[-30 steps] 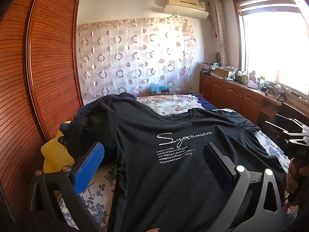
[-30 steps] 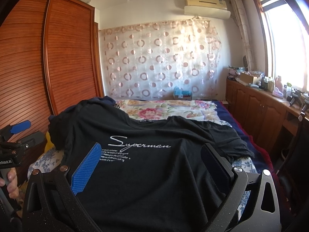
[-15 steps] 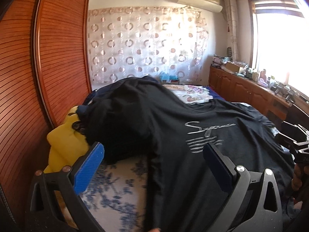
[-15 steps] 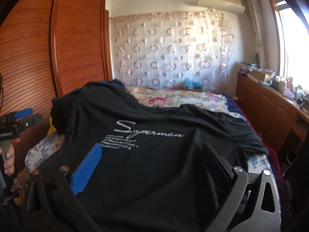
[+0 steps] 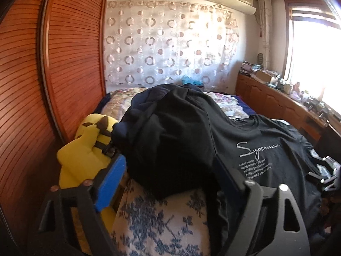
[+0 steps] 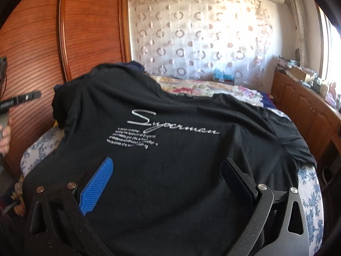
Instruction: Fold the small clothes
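Note:
A black T-shirt (image 6: 170,149) with white "Superman" script lies spread front-up on the bed; it also shows in the left wrist view (image 5: 266,149). Its left sleeve and shoulder bunch into a dark heap (image 5: 170,132) beside a yellow plush toy (image 5: 85,155). My left gripper (image 5: 170,168) is open and empty, its fingers on either side of the heap's near edge. My right gripper (image 6: 166,170) is open and empty, low over the shirt's lower front. The left gripper also shows at the left edge of the right wrist view (image 6: 19,101).
The bed has a blue floral sheet (image 5: 162,219) and a flowered quilt (image 6: 213,89) at its far end. A wooden wardrobe (image 5: 70,64) stands along the left. A wooden counter with clutter (image 5: 287,98) runs under the window on the right.
My left gripper has swung left, from over the shirt's printed front to the bunched sleeve by the plush toy. My right gripper has moved closer in over the shirt. Both stay open.

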Demonstrator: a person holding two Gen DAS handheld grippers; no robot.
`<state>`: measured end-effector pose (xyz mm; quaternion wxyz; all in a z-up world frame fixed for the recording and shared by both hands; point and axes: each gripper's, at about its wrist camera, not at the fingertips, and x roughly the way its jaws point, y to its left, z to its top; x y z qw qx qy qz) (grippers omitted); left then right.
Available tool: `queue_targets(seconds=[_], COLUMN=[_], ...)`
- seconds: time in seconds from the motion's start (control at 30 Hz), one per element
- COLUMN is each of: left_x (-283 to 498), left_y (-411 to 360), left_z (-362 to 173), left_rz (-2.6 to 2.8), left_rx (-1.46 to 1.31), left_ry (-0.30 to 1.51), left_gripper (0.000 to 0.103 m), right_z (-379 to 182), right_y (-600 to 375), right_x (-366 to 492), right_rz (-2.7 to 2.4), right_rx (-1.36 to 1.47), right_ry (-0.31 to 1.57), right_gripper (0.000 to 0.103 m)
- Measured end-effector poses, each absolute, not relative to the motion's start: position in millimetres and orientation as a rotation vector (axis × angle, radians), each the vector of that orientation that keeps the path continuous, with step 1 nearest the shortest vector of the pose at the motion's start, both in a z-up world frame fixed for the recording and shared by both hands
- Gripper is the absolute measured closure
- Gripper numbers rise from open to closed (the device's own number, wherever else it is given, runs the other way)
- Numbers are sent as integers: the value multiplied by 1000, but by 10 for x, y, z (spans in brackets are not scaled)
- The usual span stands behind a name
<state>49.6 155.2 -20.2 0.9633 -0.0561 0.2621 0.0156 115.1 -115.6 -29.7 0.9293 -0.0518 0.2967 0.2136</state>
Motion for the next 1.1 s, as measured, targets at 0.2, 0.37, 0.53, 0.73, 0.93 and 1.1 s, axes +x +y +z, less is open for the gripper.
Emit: queue_targets(seconds=[0.2, 0.37, 0.53, 0.73, 0.93, 1.1], left_x=[837, 1090, 1233, 1172, 1125, 1053], left_y=[1795, 1913, 2054, 1999, 1909, 1739], left_z=[-221, -330, -418, -361, -263, 34], left_rz=[27, 74, 59, 42, 27, -18], left_rx=[-115, -69, -76, -31, 11, 24], left_ry=[575, 630, 662, 670, 667, 602], left_gripper=[53, 56, 75, 101, 103, 103], right_z=[-391, -407, -402, -395, -394, -395], right_y=[-1088, -1090, -1126, -1155, -1151, -1159], right_x=[1167, 1160, 1145, 1153, 1143, 1152], right_rz=[453, 453, 452, 453, 455, 455], right_rx=[-132, -136, -122, -104, -102, -98], right_ry=[621, 627, 611, 606, 596, 595], right_gripper=[0, 0, 0, 0, 0, 0])
